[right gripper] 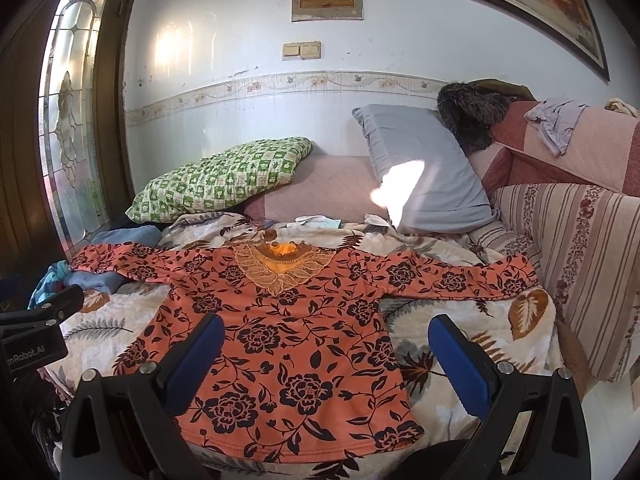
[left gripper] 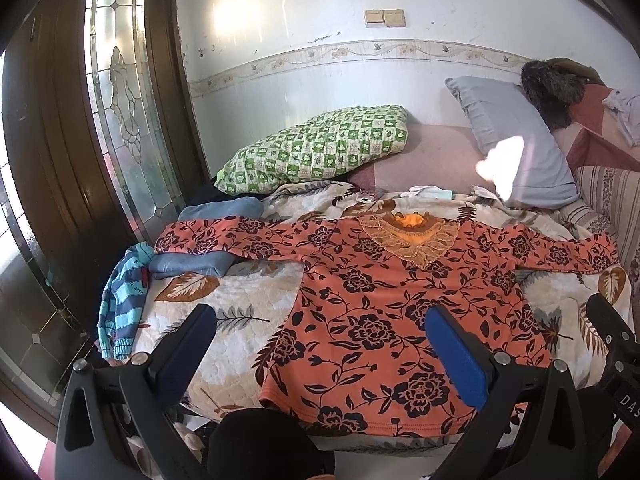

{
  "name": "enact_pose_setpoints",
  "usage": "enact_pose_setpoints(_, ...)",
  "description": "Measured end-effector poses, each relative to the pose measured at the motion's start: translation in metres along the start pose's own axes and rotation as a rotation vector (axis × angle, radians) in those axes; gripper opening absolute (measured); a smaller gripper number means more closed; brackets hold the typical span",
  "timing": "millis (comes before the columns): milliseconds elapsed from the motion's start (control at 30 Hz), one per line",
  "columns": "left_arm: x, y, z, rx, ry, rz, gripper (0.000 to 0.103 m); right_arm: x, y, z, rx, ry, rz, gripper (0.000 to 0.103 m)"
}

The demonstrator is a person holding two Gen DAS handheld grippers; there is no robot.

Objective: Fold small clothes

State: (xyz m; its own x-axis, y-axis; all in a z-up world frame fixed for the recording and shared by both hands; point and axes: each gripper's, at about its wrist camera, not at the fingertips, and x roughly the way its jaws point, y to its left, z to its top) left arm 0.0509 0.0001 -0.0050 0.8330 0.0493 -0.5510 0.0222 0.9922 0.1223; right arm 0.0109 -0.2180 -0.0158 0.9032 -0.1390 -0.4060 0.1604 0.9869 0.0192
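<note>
An orange long-sleeved top with dark flower print and a lace collar lies flat, front up, both sleeves spread out, on a leaf-patterned quilt. The same top fills the middle of the right wrist view. My left gripper hovers open over the hem's left part, blue pads wide apart, nothing between them. My right gripper is open above the hem's right part, also holding nothing. Each gripper's black body shows at the edge of the other's view.
A blue folded garment and a striped blue garment lie left of the top, under its left sleeve end. A green checked pillow and grey pillow rest by the wall. A striped cushion borders the right; a glass-panelled door the left.
</note>
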Motion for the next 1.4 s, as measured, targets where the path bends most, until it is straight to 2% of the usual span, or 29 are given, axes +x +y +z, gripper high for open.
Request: enact_pose_setpoints(1400, 0.015, 0.002, -0.004, 0.004, 0.034, 0.015, 0.103, 0.01, 0.002, -0.008, 0.006, 0.049, 0.007, 0.103)
